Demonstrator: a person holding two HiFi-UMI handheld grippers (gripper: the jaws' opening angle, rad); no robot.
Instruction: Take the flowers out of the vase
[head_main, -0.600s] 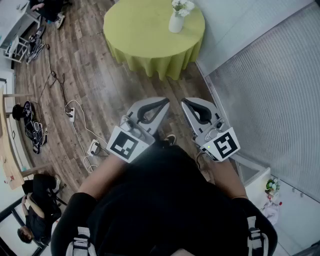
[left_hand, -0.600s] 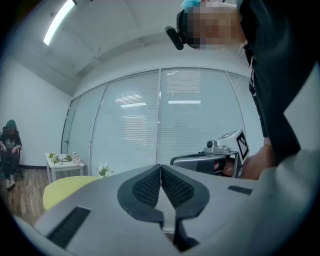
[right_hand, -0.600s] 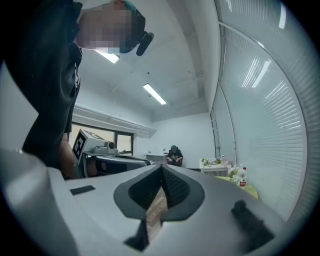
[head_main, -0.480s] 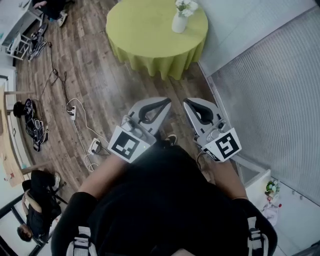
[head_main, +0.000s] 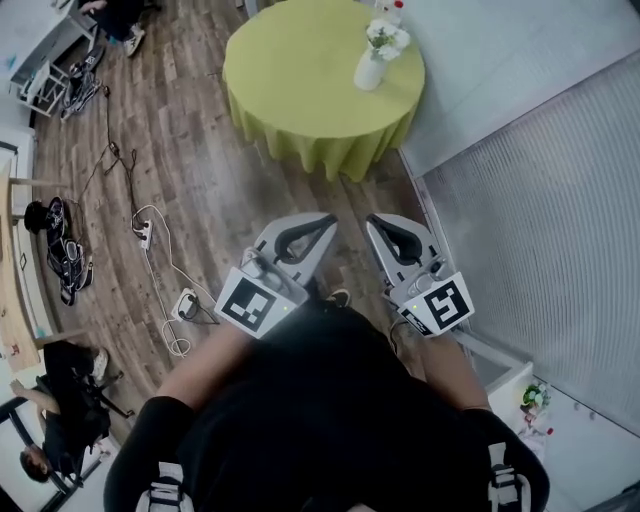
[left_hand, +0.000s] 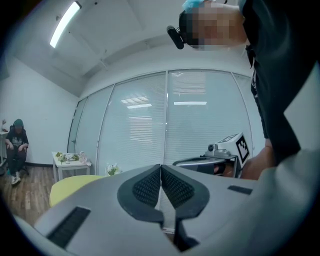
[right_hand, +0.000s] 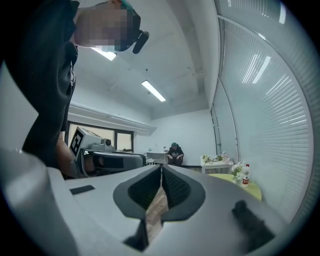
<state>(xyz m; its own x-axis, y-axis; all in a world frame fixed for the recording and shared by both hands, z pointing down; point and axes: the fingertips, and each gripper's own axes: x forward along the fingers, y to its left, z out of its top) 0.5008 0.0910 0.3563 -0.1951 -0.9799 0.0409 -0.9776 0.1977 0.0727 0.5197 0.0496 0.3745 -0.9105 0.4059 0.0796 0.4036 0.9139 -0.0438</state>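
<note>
White vase (head_main: 368, 71) with flowers (head_main: 387, 37) on green table (head_main: 290, 80)

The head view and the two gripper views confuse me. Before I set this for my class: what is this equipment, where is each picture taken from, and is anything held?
No robot here: a person holds a two-jaw tool in each hand. The head view looks down from the person's head at the left tool and right tool. Each other picture comes from a camera riding on one tool, looking along its jaws. Both tools are shut and empty. Ahead stands a round table with a yellow-green cloth, bearing a white vase of flowers, far from both tools.
</note>
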